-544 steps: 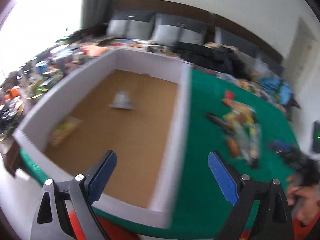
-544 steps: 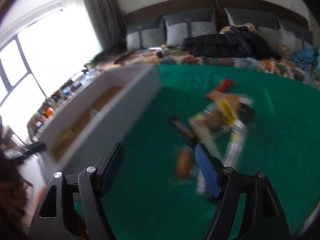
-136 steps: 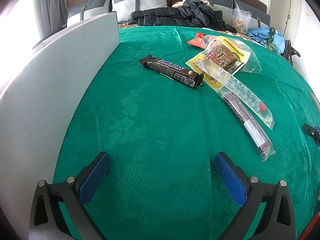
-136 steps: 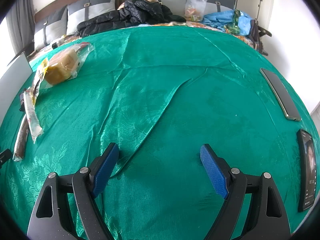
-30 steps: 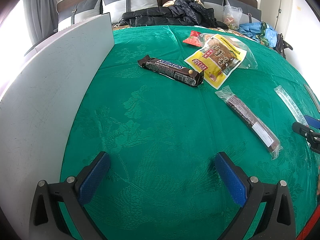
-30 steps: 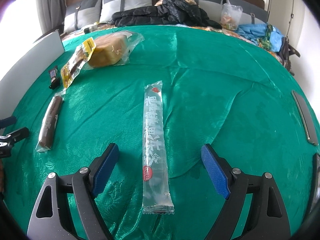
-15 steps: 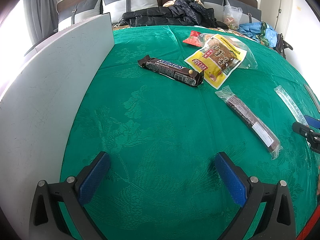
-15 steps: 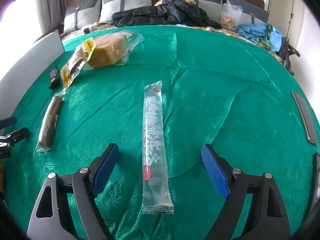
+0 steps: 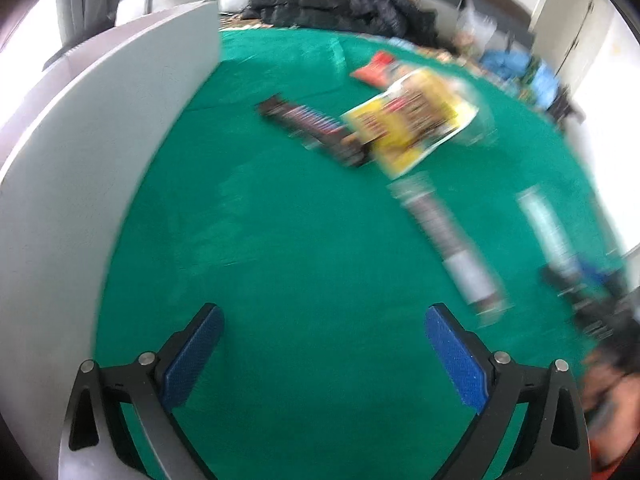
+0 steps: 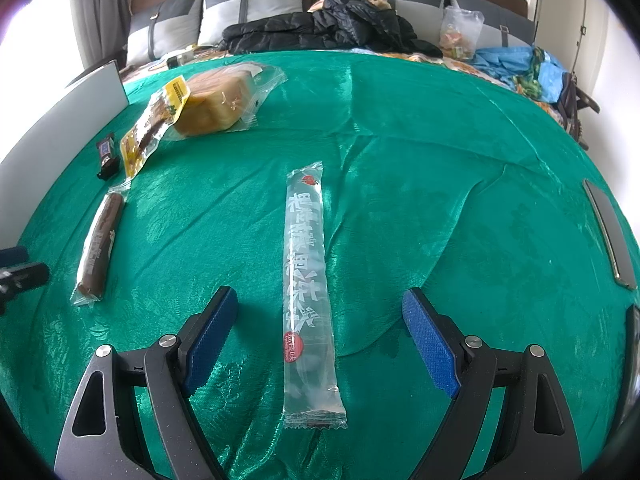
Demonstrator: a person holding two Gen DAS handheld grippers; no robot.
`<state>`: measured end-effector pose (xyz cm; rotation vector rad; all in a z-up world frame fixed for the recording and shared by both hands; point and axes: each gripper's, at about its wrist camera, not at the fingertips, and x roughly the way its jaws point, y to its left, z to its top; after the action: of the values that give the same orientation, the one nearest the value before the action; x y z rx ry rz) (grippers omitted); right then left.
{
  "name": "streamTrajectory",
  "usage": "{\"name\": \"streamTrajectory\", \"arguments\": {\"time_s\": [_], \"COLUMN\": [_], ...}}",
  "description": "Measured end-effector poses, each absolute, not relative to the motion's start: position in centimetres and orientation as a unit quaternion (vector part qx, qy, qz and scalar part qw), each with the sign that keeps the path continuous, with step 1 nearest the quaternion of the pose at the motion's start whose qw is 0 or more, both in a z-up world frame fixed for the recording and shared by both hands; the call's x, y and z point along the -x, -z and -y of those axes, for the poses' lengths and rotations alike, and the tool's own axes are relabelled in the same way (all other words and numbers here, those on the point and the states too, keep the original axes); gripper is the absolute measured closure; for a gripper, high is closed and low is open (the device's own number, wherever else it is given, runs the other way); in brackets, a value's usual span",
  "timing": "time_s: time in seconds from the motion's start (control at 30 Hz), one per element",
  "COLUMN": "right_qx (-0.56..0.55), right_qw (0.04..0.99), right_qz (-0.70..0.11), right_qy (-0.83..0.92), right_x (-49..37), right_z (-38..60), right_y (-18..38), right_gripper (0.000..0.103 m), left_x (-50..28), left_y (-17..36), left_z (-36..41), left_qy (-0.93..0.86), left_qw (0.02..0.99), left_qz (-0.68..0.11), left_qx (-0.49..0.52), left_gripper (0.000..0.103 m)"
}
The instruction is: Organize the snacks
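Observation:
A long clear snack stick [image 10: 306, 280] lies on the green cloth between the jaws of my open right gripper [image 10: 320, 340]. To its left lie a brown sausage stick [image 10: 98, 242], a dark chocolate bar [image 10: 107, 156], a yellow packet [image 10: 154, 130] and a wrapped bread loaf [image 10: 218, 98]. The left wrist view is blurred. My left gripper [image 9: 324, 356] is open and empty over bare cloth. Ahead of it lie the chocolate bar [image 9: 310, 130], the yellow packet [image 9: 412, 120], a red packet [image 9: 374, 68], the sausage stick [image 9: 448, 236] and the clear stick [image 9: 548, 226].
The white box wall [image 9: 88, 152] runs along the left, also in the right wrist view [image 10: 60, 120]. Two phones [image 10: 610, 232] lie at the table's right edge. A bed with pillows and a black jacket [image 10: 320, 26] is behind. The right gripper's tip [image 9: 580, 280] shows in the left wrist view.
My left gripper has started moving, so its view is now blurred and shifted, with the snacks a little lower and further right. The right gripper and the snacks have not moved.

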<state>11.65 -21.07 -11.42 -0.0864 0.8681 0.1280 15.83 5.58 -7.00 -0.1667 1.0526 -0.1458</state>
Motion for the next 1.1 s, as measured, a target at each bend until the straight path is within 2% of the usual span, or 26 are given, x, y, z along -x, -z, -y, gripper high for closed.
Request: {"name": "streamTrajectory", "arguments": {"time_s": [0.17,0.3,0.37,0.63,0.67,0.7,0.73,0.77,0.97,1.1], "right_qx": [0.041,0.040,0.040,0.040,0.040,0.040,0.040,0.040,0.023,-0.088], "right_qw": [0.904,0.904,0.904,0.904,0.904,0.904,0.904,0.904,0.905,0.900], "right_qz": [-0.420,-0.420,-0.420,-0.421,-0.421,-0.421,-0.421,-0.421,-0.419,-0.403], "right_qy": [-0.061,-0.060,-0.061,-0.060,-0.060,-0.060,-0.060,-0.059,-0.067,-0.139], "right_x": [-11.7,-11.7,-11.7,-11.7,-11.7,-11.7,-11.7,-11.7,-11.5,-11.5], "right_z": [21.0,21.2,21.2,21.2,21.2,21.2,21.2,21.2,22.0,25.6], "right_y": [11.4,11.3,11.3,11.3,11.3,11.3,11.3,11.3,11.1,10.6], "right_gripper": [0.016,0.016,0.016,0.016,0.016,0.016,0.016,0.016,0.015,0.013], "left_x": [-17.8,-19.8,-20.2,-18.9,-18.8,-18.7,-18.6,-18.7,-16.1,-13.3], "left_y": [5.2,7.0,8.1,8.6,8.4,8.2,8.0,7.9,7.1,4.9], "left_z": [-1.0,1.9,2.5,4.5,4.4,4.5,4.7,4.9,2.1,-1.4], "left_qy": [0.083,0.050,0.036,0.024,0.027,0.032,0.043,0.052,0.086,0.096], "left_qw": [0.861,0.849,0.841,0.855,0.857,0.860,0.861,0.857,0.854,0.861], "left_qz": [-0.495,-0.522,-0.537,-0.518,-0.515,-0.509,-0.507,-0.512,-0.512,-0.497], "left_qx": [0.080,0.060,0.056,-0.006,-0.005,-0.009,-0.015,-0.025,0.004,0.048], "left_gripper": [0.006,0.023,0.027,0.028,0.038,0.066,0.080,0.086,0.087,0.087]}}
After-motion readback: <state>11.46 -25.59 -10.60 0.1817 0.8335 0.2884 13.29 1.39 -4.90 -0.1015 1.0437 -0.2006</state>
